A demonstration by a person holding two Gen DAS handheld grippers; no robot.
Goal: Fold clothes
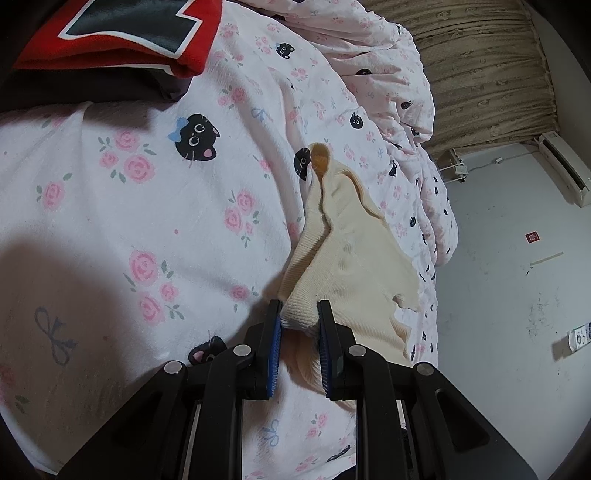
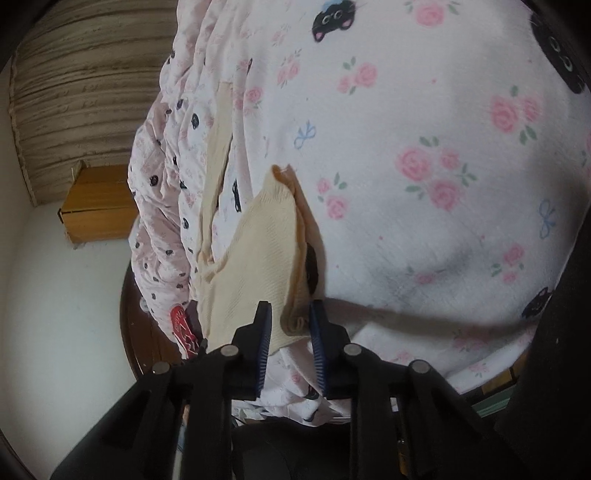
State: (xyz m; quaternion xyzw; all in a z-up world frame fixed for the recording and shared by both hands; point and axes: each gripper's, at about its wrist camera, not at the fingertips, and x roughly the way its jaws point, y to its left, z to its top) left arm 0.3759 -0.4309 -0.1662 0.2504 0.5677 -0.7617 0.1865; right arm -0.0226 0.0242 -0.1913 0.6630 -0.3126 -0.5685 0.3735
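Two grippers hold one cream knit garment (image 1: 354, 254) over the bed (image 1: 129, 206): your left gripper (image 1: 298, 314) has its fingers clenched on a ribbed hem, your right gripper (image 2: 289, 317) pinches another edge, likely to stretch it for folding. Open bedspread lies inward; the bed's edge runs just beside the cloth.

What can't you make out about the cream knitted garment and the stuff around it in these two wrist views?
- Cream ribbed knitted garment: left wrist view, its near end hidden behind the left hand-held gripper.
- Same garment: right wrist view, its type unclear, bunched and partly covered by the right hand-held gripper.
- Red, black and white folded fabric: left wrist view, cut off by the top edge.
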